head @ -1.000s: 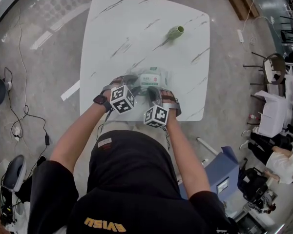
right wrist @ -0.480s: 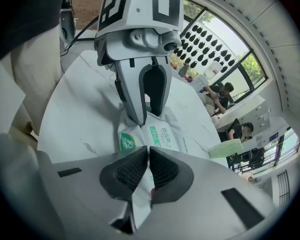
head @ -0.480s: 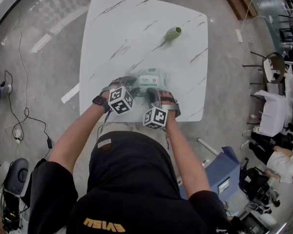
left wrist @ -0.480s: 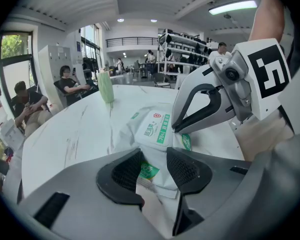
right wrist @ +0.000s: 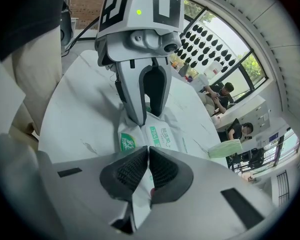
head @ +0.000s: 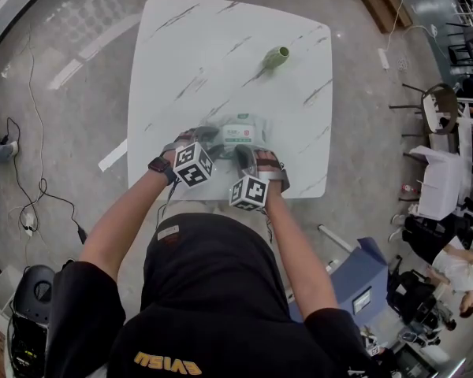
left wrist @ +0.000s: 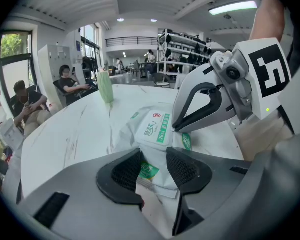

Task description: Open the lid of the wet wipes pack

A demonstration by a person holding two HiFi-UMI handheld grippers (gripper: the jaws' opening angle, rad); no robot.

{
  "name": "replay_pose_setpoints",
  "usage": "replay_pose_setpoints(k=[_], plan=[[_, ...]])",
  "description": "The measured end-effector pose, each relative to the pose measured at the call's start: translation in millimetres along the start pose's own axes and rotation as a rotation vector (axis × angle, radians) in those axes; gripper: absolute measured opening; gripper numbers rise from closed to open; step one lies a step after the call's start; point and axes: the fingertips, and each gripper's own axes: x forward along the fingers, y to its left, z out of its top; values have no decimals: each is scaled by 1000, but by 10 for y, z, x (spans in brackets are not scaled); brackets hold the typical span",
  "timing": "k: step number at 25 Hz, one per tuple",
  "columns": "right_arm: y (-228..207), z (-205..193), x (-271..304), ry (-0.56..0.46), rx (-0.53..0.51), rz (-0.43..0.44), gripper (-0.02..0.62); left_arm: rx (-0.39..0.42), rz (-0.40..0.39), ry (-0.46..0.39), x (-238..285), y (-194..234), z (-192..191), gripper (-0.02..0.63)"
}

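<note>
The white wet wipes pack (head: 240, 132) with green print lies on the marble table (head: 221, 53) near its front edge. Its flat lid label (left wrist: 157, 127) faces up and lies closed. My left gripper (left wrist: 154, 170) holds the pack's near end, and the film bunches up between its pads. My right gripper (right wrist: 148, 169) is shut on a thin white edge of the pack just beside the lid label (right wrist: 161, 137). In the head view the left gripper (head: 213, 144) and right gripper (head: 243, 154) meet over the pack, which hides their tips.
A pale green bottle (head: 276, 56) stands on the far right part of the table, also seen as the bottle (left wrist: 105, 86). People sit beyond the table's far side (left wrist: 70, 81). Cables lie on the floor at left (head: 31, 187).
</note>
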Motion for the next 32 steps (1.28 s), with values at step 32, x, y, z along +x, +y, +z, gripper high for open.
replay_pose_setpoints(k=[32], plan=[[-490,95,-308,-87,52,-117,6,-2,-6,15,-30,-7,20,178]])
